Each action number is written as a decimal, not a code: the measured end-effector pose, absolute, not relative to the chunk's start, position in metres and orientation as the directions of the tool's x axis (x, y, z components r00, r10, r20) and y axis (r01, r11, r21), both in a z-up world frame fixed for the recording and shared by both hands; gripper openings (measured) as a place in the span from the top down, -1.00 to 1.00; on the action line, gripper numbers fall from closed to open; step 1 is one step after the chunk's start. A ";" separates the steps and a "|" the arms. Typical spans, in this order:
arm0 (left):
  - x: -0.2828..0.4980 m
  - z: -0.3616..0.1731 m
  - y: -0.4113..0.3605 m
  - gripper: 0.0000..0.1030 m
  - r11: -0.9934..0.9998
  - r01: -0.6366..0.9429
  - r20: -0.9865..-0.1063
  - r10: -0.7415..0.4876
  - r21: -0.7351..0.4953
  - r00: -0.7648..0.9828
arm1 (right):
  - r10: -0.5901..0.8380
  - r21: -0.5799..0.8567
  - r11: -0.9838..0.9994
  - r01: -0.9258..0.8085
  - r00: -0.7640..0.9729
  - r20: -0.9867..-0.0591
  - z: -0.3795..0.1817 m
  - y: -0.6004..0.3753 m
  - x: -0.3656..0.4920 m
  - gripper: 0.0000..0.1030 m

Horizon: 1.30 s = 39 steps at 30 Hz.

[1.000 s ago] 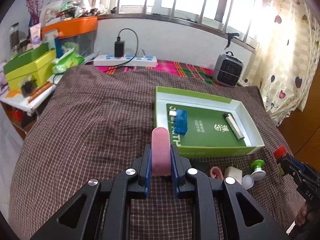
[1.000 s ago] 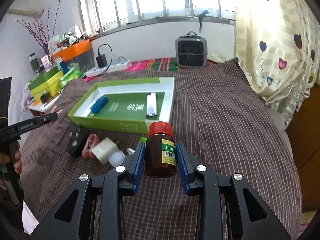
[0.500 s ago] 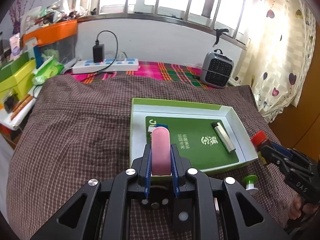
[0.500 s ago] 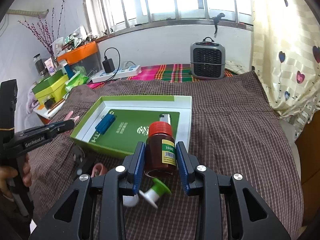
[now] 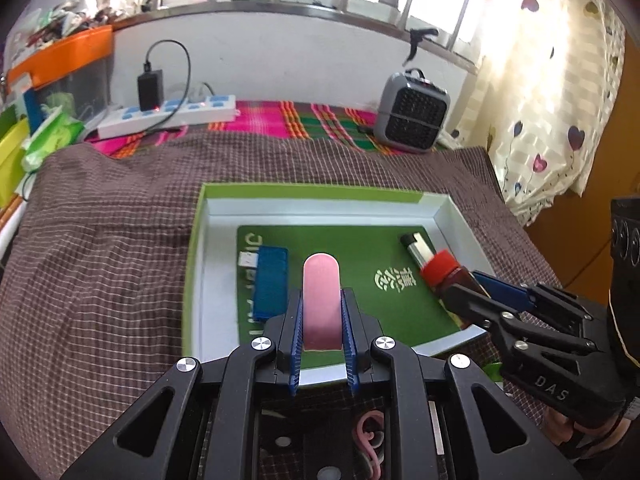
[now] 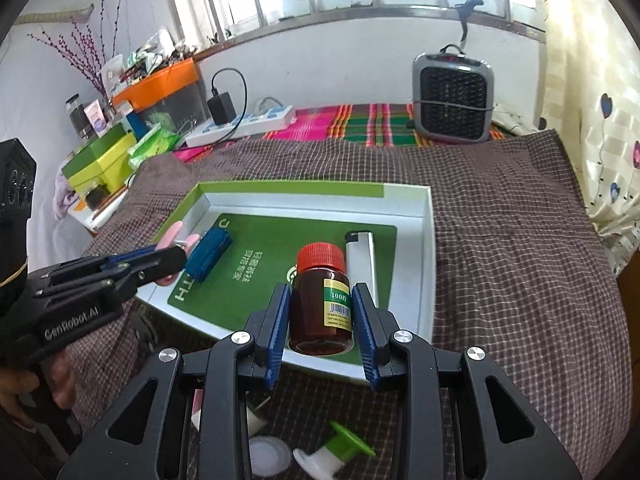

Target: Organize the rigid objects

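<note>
My left gripper (image 5: 321,322) is shut on a pink oblong piece (image 5: 321,300) and holds it over the near edge of the green-rimmed tray (image 5: 208,216), beside a blue USB block (image 5: 271,282). My right gripper (image 6: 321,320) is shut on a brown pill bottle with a red cap (image 6: 320,300), held over the tray's near right part (image 6: 424,248), next to a silver lighter (image 6: 362,256). The bottle (image 5: 444,270) and the right gripper also show in the left wrist view. The left gripper shows in the right wrist view (image 6: 176,254).
Below the grippers on the checked cloth lie a green-and-white stopper (image 6: 340,450), a white cap (image 6: 268,456) and a pink curled item (image 5: 370,436). A grey heater (image 5: 414,118), a power strip (image 5: 168,116) and boxes (image 6: 100,160) stand at the back.
Both grippers have moved forward with their loads and are now over the tray. The loose items on the cloth have dropped below the gripper frames.
</note>
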<state>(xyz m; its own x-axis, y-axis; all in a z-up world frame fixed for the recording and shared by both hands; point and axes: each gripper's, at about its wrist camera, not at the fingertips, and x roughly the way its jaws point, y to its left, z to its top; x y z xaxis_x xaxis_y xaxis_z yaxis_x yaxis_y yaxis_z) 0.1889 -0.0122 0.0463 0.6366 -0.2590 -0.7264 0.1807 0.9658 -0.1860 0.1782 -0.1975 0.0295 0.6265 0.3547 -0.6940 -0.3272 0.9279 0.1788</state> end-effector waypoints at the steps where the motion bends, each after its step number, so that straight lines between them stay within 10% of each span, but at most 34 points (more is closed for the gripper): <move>1: 0.190 0.044 -0.014 0.67 0.966 0.183 -0.731 -0.259 -0.185 0.632 | 0.353 0.175 0.928 -0.330 0.620 -0.700 0.027 -0.196 0.180 0.36; 39: 0.201 0.020 -0.023 0.67 0.972 0.182 -0.772 -0.227 -0.146 0.594 | 0.337 0.148 0.927 -0.345 0.591 -0.733 0.013 -0.184 0.192 0.36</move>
<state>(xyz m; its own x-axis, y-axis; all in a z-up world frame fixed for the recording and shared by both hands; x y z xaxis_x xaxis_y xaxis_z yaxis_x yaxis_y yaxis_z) 0.2012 -0.0231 0.0196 0.5943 -0.2268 -0.7716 0.1818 0.9725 -0.1459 0.1916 -0.1839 0.0131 0.5913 0.3373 -0.7325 -0.3450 0.9268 0.1483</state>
